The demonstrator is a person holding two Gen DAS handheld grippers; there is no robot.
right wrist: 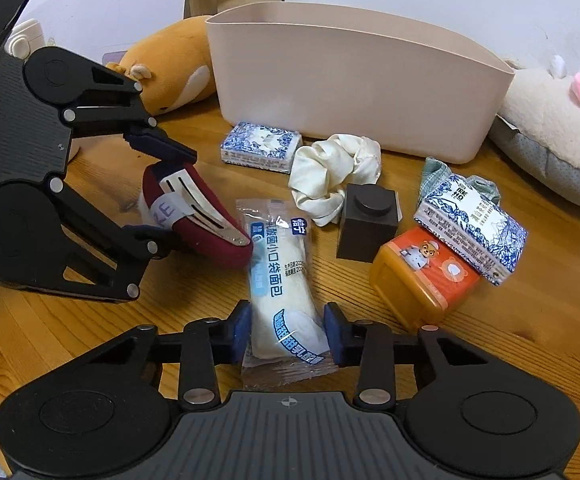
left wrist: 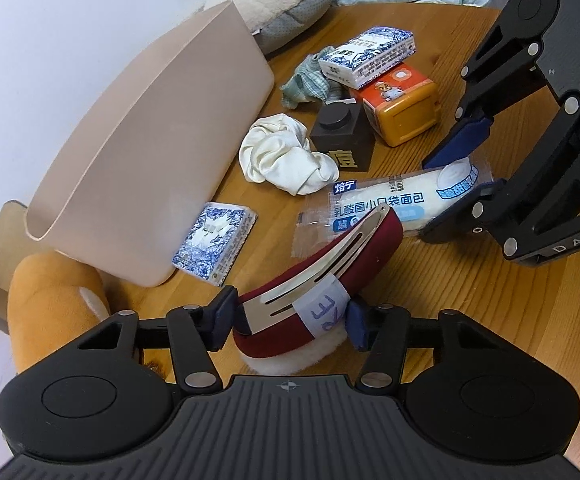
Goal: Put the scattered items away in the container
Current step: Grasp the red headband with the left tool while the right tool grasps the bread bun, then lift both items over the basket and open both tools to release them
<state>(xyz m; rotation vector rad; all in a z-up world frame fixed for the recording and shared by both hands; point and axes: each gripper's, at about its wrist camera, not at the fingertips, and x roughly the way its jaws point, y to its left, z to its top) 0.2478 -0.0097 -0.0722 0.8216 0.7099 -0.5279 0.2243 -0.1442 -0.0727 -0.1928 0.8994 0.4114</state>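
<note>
Wooden table [right wrist: 489, 340], cluttered. Beige container [right wrist: 349, 92] upright at far edge; interior hidden, nothing seen inside. In front of container, all unstowed: scrunchie [right wrist: 329, 168], tissue packs, dark block [right wrist: 365, 224], orange box [right wrist: 421, 280]. Left gripper [left wrist: 290, 320] clamped on red hair clip [left wrist: 321, 276]; right gripper [right wrist: 288, 334] clamped on bread packet [right wrist: 282, 272]. Stowing apparently just starting.

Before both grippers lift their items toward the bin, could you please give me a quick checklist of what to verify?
1. Left gripper on the red hair clip: pads touch both sides; ok.
2. Right gripper on the bread packet: pads press its near end; ok.
3. Clip tip overlaps the packet: may drag on lifting; not ok.
4. Beige container upright, mouth open: ok.
5. Container's inside free: cannot tell.
6. Path over the white scrunchie and tissue pack: ok.
</note>
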